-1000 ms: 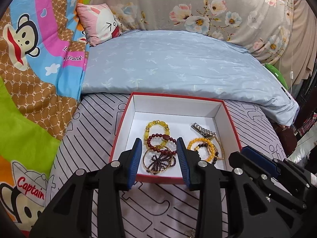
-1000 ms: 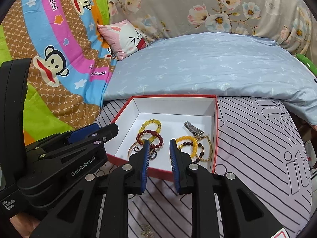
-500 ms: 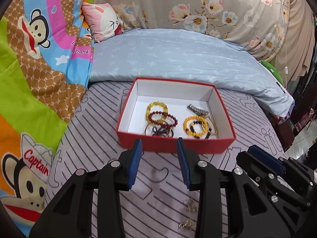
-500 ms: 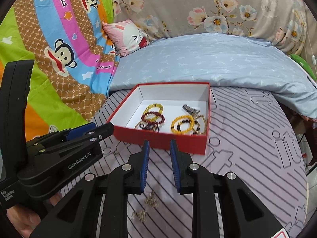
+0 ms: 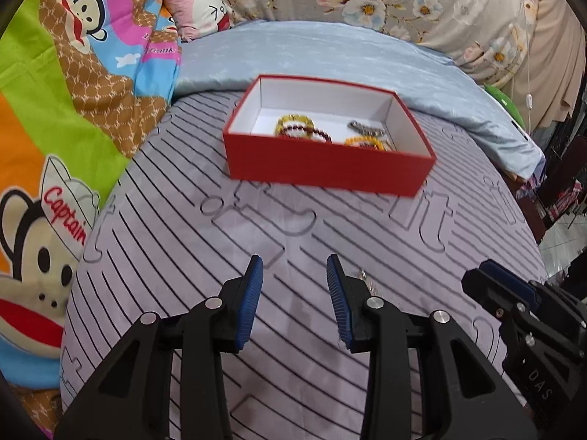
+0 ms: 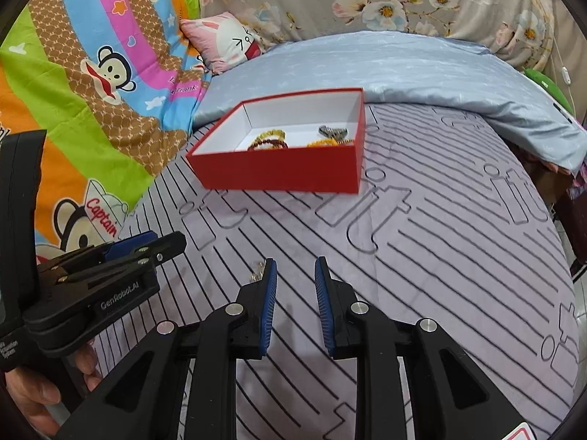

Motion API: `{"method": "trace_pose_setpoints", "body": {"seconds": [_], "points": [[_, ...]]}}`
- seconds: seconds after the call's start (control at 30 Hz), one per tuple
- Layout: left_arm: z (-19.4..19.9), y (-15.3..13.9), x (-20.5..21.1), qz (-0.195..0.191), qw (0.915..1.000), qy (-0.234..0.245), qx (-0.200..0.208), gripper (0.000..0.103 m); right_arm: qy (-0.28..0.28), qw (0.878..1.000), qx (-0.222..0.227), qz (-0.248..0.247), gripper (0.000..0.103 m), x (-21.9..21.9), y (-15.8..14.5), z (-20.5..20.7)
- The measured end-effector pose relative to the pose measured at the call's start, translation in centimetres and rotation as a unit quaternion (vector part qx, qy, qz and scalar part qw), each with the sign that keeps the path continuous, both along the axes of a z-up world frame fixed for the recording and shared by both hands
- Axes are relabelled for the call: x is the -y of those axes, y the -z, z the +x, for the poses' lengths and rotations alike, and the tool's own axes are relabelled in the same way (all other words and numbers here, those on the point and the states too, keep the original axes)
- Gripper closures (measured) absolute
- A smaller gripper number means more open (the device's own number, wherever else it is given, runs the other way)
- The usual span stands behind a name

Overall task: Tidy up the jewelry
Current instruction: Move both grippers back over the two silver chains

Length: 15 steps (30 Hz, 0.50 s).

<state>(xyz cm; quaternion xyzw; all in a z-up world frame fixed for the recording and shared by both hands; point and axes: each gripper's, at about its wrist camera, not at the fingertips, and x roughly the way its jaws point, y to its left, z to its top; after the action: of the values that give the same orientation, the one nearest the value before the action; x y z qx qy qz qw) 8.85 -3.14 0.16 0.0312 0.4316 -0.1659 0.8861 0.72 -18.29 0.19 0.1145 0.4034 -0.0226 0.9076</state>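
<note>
A red box with white inside stands on the striped bedsheet and holds several bracelets: yellow beads, dark red beads, orange beads and a silver chain. My left gripper hovers low over the sheet well in front of the box, open and empty. A small metal jewelry piece lies just right of its right finger. In the right wrist view the box is ahead to the left. My right gripper is open and empty, with the small jewelry piece beside its left finger.
A pale blue pillow lies behind the box, with a pink bunny cushion and a cartoon monkey blanket at the left. The bed's edge drops off at the right. A person's hand grips the left gripper's handle.
Both grippers have pulled back from over the box and sunk toward the sheet. The box now sits farther ahead, and the small jewelry piece has come up beside the fingers.
</note>
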Motion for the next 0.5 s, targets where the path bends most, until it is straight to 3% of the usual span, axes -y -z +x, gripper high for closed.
{"method": "trace_pose_setpoints", "body": {"seconds": [0.17,0.3,0.5], "points": [[-2.7,2.1,0.5,-0.004,0.9995,0.026,-0.017,0.068,0.005,1.000,-0.016,0.000,0.081,0.3,1.5,-1.4],[-4.1,3.1,1.3,-0.009,0.9989,0.042,-0.019,0.054,0.013,1.000,-0.025,0.005,0.081,0.7,2.2,-2.1],[-4.3,4.3,3.0,0.004,0.9985,0.049,-0.024,0.054,0.019,0.999,-0.027,0.006,0.081,1.2,2.4,-2.6]]}}
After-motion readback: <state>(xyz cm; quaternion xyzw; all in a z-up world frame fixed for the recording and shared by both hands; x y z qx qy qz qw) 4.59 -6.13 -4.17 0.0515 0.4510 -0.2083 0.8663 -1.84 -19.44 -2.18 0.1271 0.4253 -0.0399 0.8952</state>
